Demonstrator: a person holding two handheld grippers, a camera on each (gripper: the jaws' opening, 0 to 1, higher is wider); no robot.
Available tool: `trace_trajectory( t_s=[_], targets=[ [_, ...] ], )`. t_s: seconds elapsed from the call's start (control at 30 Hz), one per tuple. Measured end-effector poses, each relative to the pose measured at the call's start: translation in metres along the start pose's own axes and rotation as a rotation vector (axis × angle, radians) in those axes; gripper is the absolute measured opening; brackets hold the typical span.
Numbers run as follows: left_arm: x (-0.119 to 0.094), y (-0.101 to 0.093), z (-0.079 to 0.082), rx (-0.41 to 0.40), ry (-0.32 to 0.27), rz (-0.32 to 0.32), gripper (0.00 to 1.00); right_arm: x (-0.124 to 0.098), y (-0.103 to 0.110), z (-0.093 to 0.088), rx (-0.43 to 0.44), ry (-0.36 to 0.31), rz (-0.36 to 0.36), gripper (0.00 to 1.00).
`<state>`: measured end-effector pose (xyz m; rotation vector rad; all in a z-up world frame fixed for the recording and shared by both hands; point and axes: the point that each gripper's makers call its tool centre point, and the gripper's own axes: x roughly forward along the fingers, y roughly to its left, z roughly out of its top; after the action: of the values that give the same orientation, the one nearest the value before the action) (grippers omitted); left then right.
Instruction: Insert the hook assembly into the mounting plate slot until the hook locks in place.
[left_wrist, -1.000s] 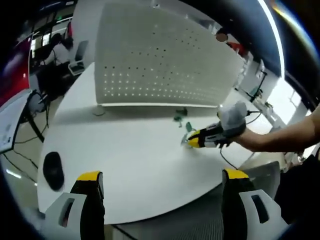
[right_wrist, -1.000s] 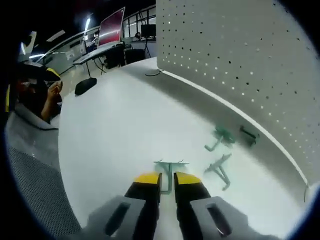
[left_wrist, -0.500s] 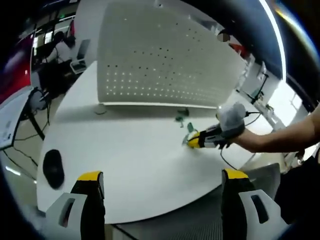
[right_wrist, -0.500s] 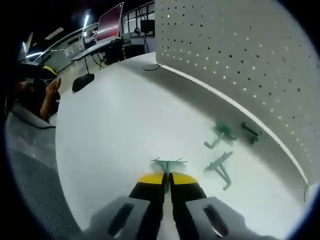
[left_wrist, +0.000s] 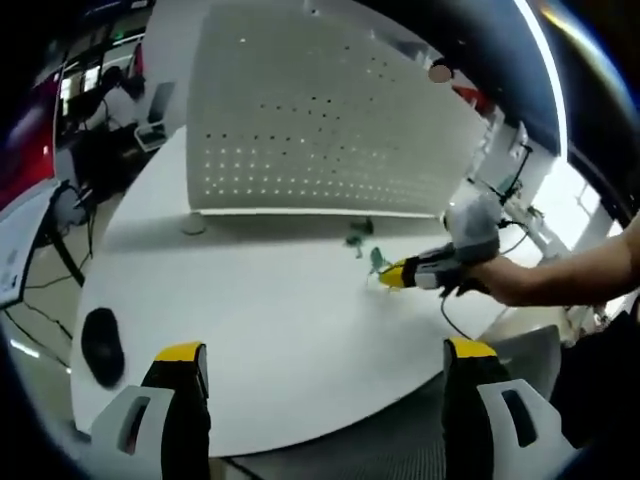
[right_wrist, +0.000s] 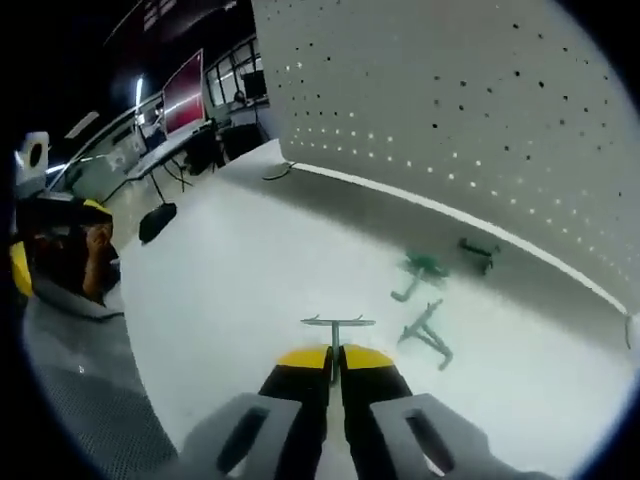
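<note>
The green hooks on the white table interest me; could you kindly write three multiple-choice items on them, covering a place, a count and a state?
1. Where do the loose green hooks lie?
A. on the table near the foot of the pegboard
B. hanging on the pegboard
C. on the floor

2. How many green hooks lie loose beyond the held one?
A. none
B. two
C. five

3. What state is the right hand-held gripper in?
A. wide open
B. shut on a green hook
C. shut on a cable

Key: 1 A, they rest on the table before the pegboard. 2 B, two lie apart there. 3 B, its jaws pinch the stem of the held hook.
</note>
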<state>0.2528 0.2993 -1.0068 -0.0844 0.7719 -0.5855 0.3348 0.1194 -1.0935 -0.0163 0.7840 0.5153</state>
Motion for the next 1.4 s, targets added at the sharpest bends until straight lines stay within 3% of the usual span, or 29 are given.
trace_trajectory(
  t_s=[0.17, 0.33, 0.43, 0.5, 0.6, 0.73, 0.83, 1.0, 1.1, 1.2, 1.3, 1.4],
  targets=[
    [0.007, -0.004, 0.016, 0.045, -0.012, -0.025, 0.97, -0.018, 0.003, 0.025, 0.142, -0.043, 0.07, 0.0],
    [0.018, -0.011, 0.038, 0.085, -0.042, -0.063, 0.94, -0.038, 0.004, 0.04, 0.178, -0.066, 0.099, 0.0],
    [0.027, -0.027, 0.049, 0.132, -0.047, -0.124, 0.92, -0.052, 0.018, 0.045, 0.31, -0.078, 0.176, 0.0],
    [0.033, -0.038, 0.051, 0.154, -0.039, -0.168, 0.91, -0.059, 0.021, 0.043, 0.367, -0.072, 0.194, 0.0],
    [0.04, -0.046, 0.056, 0.184, -0.042, -0.189, 0.89, -0.068, 0.025, 0.036, 0.356, -0.066, 0.191, 0.0],
    [0.05, -0.059, 0.067, 0.189, -0.078, -0.235, 0.85, -0.079, 0.039, 0.029, 0.497, -0.067, 0.259, 0.0],
    [0.055, -0.07, 0.069, 0.211, -0.079, -0.291, 0.75, -0.087, 0.05, 0.024, 0.565, -0.067, 0.308, 0.0],
    [0.06, -0.091, 0.068, 0.251, -0.08, -0.372, 0.68, -0.097, 0.062, 0.019, 0.648, -0.071, 0.368, 0.0],
    [0.061, -0.107, 0.07, 0.266, -0.096, -0.452, 0.55, -0.104, 0.07, 0.02, 0.712, -0.08, 0.411, 0.0],
    [0.06, -0.116, 0.071, 0.29, -0.13, -0.509, 0.33, -0.108, 0.076, 0.019, 0.722, -0.077, 0.436, 0.0],
    [0.055, -0.129, 0.072, 0.247, -0.158, -0.59, 0.3, -0.114, 0.085, 0.022, 0.763, -0.077, 0.484, 0.0],
    [0.055, -0.134, 0.068, 0.223, -0.137, -0.63, 0.28, -0.116, 0.087, 0.023, 0.786, -0.079, 0.505, 0.0]
  ],
)
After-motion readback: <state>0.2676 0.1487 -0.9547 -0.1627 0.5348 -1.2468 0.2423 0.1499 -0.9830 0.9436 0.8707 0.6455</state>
